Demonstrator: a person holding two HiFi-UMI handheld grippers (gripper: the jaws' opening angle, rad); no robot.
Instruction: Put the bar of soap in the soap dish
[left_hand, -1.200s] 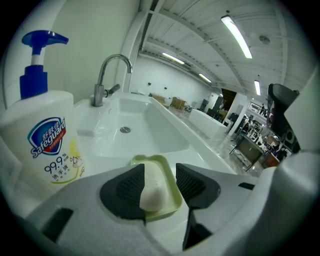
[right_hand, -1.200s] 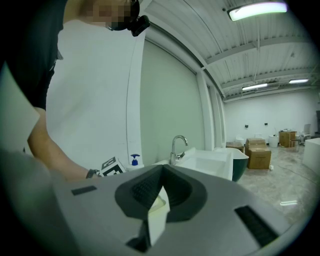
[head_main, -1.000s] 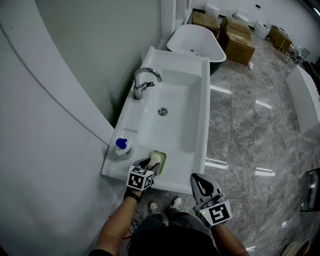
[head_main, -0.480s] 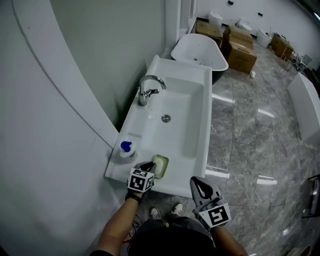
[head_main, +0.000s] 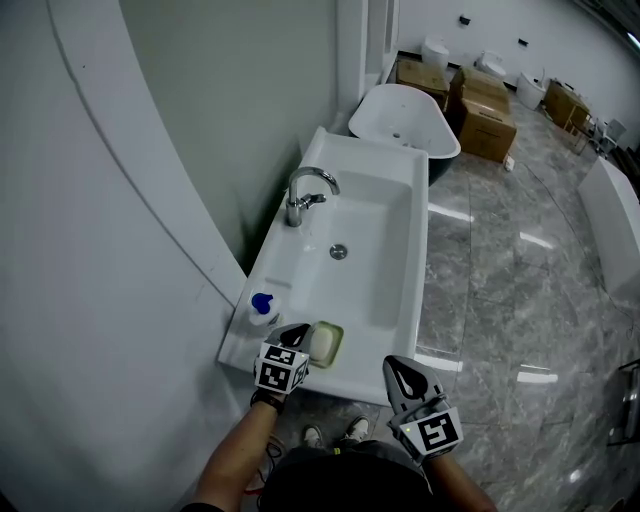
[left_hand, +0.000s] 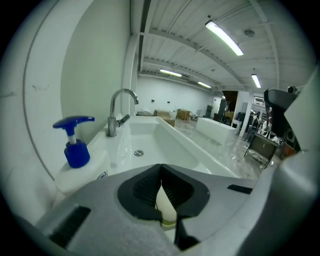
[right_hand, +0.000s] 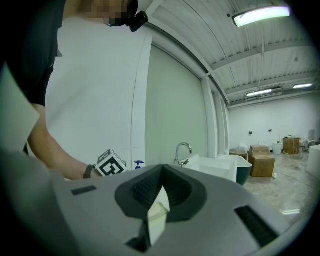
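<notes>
The cream bar of soap (head_main: 322, 343) lies in the green soap dish (head_main: 337, 350) on the near rim of the white sink (head_main: 405, 270). My left gripper (head_main: 294, 331) hovers just left of the dish, shut and empty. In the left gripper view its jaws (left_hand: 161, 168) meet at the tips, and the soap (left_hand: 166, 205) shows below them in the dish (left_hand: 169, 223). My right gripper (head_main: 399, 369) hangs in front of the sink's near right corner, off the counter, shut with nothing in it. Its tips (right_hand: 161, 169) also meet in the right gripper view.
A blue pump bottle (head_main: 261, 306) stands at the sink's near left corner, close to my left gripper. The chrome faucet (head_main: 304, 192) is on the left rim. A white bathtub (head_main: 405, 112) and cardboard boxes (head_main: 483, 98) lie beyond the sink. The wall runs along the left.
My left gripper's jaws, open around the soap in the dish a second ago, have closed empty and lifted back a little. The soap stayed in the dish. The right gripper kept still.
</notes>
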